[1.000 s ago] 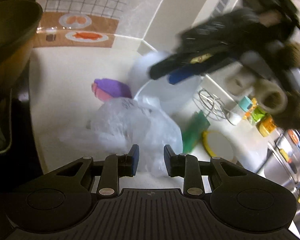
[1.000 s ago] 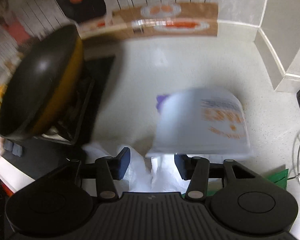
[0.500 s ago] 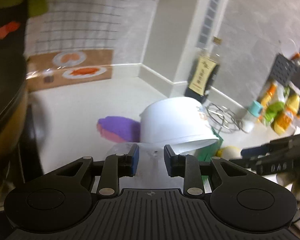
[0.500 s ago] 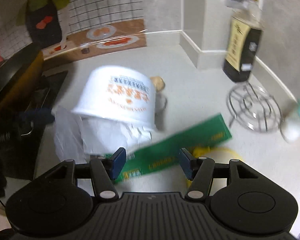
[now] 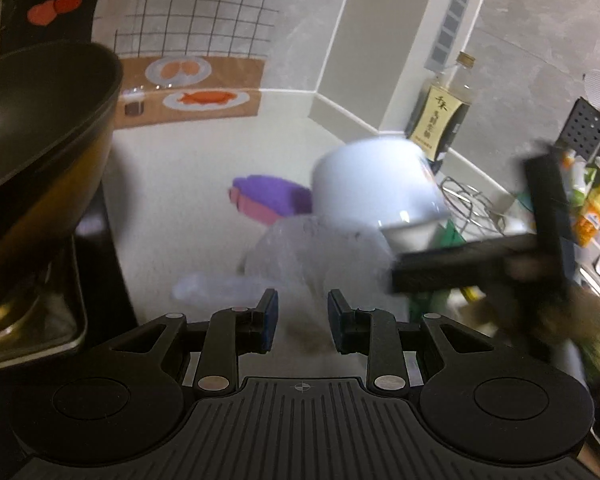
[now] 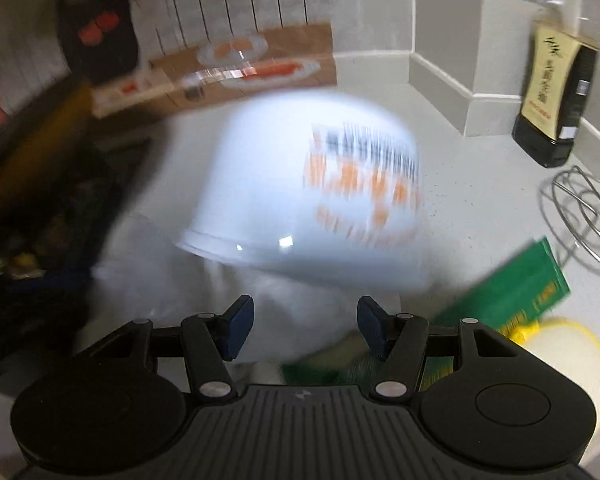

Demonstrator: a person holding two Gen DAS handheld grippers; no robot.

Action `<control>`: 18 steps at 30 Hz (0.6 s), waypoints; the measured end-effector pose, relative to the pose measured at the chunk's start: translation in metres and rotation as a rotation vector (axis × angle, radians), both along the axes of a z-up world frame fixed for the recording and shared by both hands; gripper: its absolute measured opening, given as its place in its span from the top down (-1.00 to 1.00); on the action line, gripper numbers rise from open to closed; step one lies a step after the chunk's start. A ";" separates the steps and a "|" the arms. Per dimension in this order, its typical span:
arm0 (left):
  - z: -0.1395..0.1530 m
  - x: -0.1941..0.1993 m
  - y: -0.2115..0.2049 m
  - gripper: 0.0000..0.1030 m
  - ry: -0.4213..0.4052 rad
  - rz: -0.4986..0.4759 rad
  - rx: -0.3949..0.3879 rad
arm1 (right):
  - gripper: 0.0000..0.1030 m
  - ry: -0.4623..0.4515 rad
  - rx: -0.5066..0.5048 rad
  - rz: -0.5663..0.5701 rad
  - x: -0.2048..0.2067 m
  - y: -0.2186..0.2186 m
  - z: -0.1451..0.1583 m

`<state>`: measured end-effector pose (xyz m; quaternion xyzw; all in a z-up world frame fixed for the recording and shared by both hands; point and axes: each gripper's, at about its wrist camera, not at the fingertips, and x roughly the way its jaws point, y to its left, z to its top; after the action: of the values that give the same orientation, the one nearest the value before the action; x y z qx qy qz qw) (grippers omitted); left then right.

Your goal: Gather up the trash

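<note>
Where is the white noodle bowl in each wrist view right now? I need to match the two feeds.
Left wrist: the white noodle bowl sits upside down right of centre, over the clear plastic bag, beside the purple item.
Right wrist: the bowl fills the centre, blurred, orange print facing the camera, just beyond the open right gripper.
Shared landmark: the dark sauce bottle by the wall corner, right of the bowl in both.

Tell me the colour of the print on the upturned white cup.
Orange with dark lettering on the cup, though blurred. It shows best in the right wrist view.
</note>
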<state>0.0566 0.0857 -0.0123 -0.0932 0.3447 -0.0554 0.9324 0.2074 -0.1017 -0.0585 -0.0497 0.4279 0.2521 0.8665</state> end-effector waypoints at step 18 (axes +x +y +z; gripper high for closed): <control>0.012 0.005 -0.019 0.40 -0.111 -0.096 -0.023 | 0.99 -0.025 0.112 0.012 0.029 -0.027 0.089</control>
<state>0.0612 0.0672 -0.0003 -0.0839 0.2959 -0.1089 0.9453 0.2368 -0.1289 0.0303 -0.0070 0.4020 0.2803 0.8717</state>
